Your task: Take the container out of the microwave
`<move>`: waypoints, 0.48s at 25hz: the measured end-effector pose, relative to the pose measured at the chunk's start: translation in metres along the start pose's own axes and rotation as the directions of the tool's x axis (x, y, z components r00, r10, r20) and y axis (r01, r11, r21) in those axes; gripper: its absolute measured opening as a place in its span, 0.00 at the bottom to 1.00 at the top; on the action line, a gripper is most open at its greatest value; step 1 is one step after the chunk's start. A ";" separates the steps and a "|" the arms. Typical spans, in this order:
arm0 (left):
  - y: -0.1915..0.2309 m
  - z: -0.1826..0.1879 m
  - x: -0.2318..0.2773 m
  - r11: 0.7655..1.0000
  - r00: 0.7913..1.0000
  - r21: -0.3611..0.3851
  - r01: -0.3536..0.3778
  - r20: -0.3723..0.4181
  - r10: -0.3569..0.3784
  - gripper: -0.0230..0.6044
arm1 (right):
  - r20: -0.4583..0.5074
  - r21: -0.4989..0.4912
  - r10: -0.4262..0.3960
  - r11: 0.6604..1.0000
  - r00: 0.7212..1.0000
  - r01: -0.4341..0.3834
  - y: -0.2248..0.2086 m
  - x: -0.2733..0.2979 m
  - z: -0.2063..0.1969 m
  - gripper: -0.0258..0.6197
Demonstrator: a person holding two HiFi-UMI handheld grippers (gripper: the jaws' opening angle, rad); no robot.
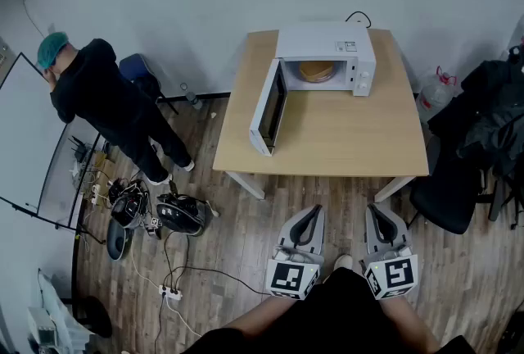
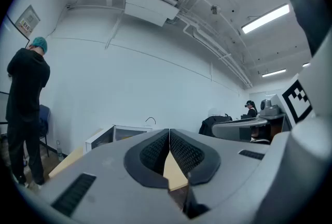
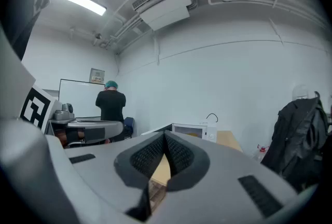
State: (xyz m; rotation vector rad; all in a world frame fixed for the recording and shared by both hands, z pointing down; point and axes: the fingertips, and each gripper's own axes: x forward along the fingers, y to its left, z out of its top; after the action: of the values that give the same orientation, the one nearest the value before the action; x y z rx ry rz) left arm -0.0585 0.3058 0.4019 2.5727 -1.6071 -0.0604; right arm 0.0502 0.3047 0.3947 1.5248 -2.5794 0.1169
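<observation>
A white microwave (image 1: 326,57) stands at the far edge of a wooden table (image 1: 327,131), its door (image 1: 268,108) swung wide open to the left. Inside it sits a round tan container (image 1: 315,70). My left gripper (image 1: 309,215) and right gripper (image 1: 378,213) hang side by side over the floor, short of the table's near edge. Both are shut with nothing between the jaws. In the left gripper view the left gripper (image 2: 169,137) has its pads meeting, with the microwave (image 2: 122,134) beyond. In the right gripper view the right gripper (image 3: 165,140) is likewise closed before the microwave (image 3: 193,130).
A person in black with a teal cap (image 1: 106,102) stands at a whiteboard (image 1: 29,147) to the left. Cables, a power strip (image 1: 170,292) and gear lie on the wood floor at left. A chair with dark jackets (image 1: 479,131) stands right of the table.
</observation>
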 end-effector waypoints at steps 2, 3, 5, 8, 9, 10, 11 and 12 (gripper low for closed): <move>-0.009 0.003 0.015 1.000 1.000 0.007 0.011 0.008 -0.011 0.06 | -0.002 0.009 0.005 1.000 1.000 -0.005 -0.016 0.002 -0.001 0.13; -0.013 0.005 0.022 1.000 1.000 0.010 0.012 0.012 -0.012 0.06 | -0.001 0.014 0.009 1.000 1.000 -0.009 -0.024 0.003 -0.001 0.13; -0.019 0.005 0.035 1.000 1.000 0.018 0.005 0.020 -0.005 0.06 | 0.000 0.023 0.016 1.000 1.000 -0.016 -0.040 0.004 -0.002 0.13; -0.022 0.001 0.050 0.999 1.000 0.038 -0.015 0.021 0.014 0.06 | 0.000 0.026 0.017 1.000 1.000 -0.017 -0.062 0.005 -0.006 0.13; -0.023 0.000 0.055 0.999 1.000 0.043 -0.021 0.017 0.020 0.06 | 0.002 0.025 0.020 0.999 1.000 -0.020 -0.068 0.005 -0.008 0.13; -0.022 -0.002 0.060 0.999 1.000 0.045 -0.028 0.011 0.028 0.06 | 0.003 0.021 0.026 0.999 1.000 -0.026 -0.074 0.006 -0.009 0.13; -0.021 -0.004 0.066 0.998 0.999 0.044 -0.038 0.003 0.038 0.06 | 0.003 0.015 0.034 0.999 0.999 -0.034 -0.080 0.007 -0.011 0.13; -0.019 -0.005 0.071 0.998 0.999 0.043 -0.051 -0.005 0.051 0.06 | 0.000 0.007 0.044 0.999 0.999 -0.044 -0.084 0.008 -0.014 0.13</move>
State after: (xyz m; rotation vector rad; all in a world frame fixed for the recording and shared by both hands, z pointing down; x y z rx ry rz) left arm -0.0100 0.2507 0.4067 2.5585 -1.6892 -0.0144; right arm 0.1216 0.2593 0.4095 1.4705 -2.6157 0.1312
